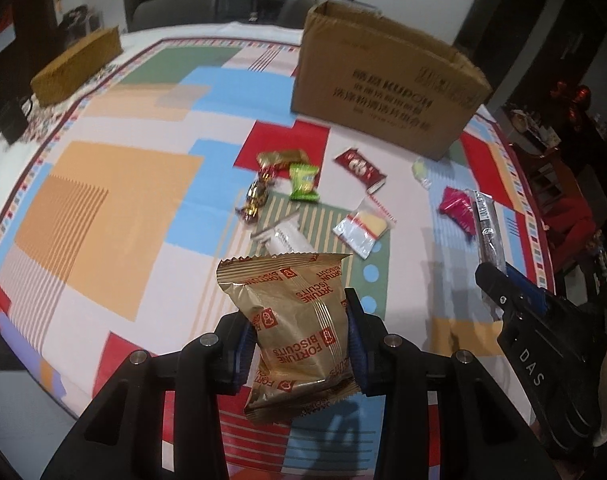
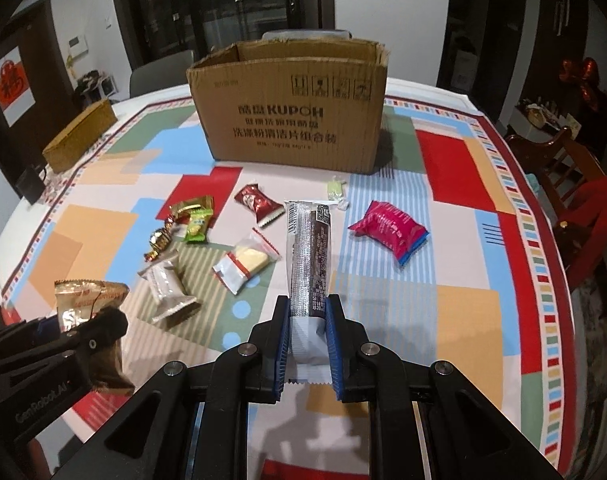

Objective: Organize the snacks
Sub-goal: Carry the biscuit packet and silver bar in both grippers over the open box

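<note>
Left gripper (image 1: 299,344): closed upon a gold biscuit packet (image 1: 299,320), which is held clear of the table between the blue-lined fingers (image 1: 357,344); the packet is printed "FORTUNE BISCUITS" in red and is seen upside down in the left wrist view.
Right gripper (image 2: 308,340): closed upon the white lower end of a long silver-and-brown wrapper (image 2: 309,256); the wrapper is held pointing forward, toward the carton, above the tablecloth.
Mutual position: the left gripper with its packet (image 2: 91,312) is seen low at the left edge of the right wrist view; the right gripper (image 1: 499,292) with its wrapper is seen at the right edge of the left wrist view.
White packet (image 2: 169,286): laid on the green-striped patch, nearest the held gold packet.
Clear bag with red seal (image 2: 247,264): laid just left of the held long wrapper; pale yellow contents are visible.
Magenta packet (image 2: 389,226): laid on the blue-striped patch, to the right of the long wrapper.
Red packet (image 2: 259,204): laid between the carton and the clear bag.
Green packet (image 2: 197,226): laid against a gold wrapper (image 2: 191,206), left of the red packet.
Foil-wrapped sweets (image 2: 159,242): laid just left of the green packet.
Pale green sweet (image 2: 335,192): laid near the carton's front face.
Cardboard carton (image 2: 291,120): stood upright with its top open, behind all the loose snacks; "KUPOH" is printed on the front.
Tablecloth (image 2: 455,168): patterned in coloured blocks, covering the table.
Long tan box (image 2: 81,136): placed at the far left edge, well apart from the snacks.
</note>
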Demonstrator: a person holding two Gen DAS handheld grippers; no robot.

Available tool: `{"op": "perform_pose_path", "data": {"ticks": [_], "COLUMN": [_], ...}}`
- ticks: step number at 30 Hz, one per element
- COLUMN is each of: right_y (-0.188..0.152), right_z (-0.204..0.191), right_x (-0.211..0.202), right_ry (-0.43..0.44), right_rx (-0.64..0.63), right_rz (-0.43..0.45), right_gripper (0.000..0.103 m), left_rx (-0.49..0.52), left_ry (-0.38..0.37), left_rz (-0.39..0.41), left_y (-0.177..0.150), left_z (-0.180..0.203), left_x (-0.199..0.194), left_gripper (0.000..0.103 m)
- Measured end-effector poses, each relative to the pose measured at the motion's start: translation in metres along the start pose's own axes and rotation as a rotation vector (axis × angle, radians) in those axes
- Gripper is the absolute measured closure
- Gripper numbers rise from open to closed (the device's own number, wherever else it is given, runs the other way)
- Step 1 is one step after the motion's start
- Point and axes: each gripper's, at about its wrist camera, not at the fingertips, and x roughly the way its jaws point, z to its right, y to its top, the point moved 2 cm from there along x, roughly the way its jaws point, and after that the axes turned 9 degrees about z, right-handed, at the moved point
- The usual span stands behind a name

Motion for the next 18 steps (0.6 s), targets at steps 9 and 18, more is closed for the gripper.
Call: {"op": "perform_pose_path", "data": {"ticks": [9,18], "right_y": [0.011,0.026], "right_z": [-0.007,-0.008], "right_x": [-0.026,-0.039], "right_ry": [-0.015,-0.042], "right_rx": [0.028,0.057], "right_rz": [0.051,0.101], "right_gripper": [0.084,0.084], "left_rx": [0.044,0.092], "left_ry": [-0.027,-0.050], "left_rz": [0.054,0.098], "left_y": [0.018,0.038], "left_z": [0.000,0.000], "left_x": [-0.017,-0.026], "left_gripper": [0.064,0.064]}}
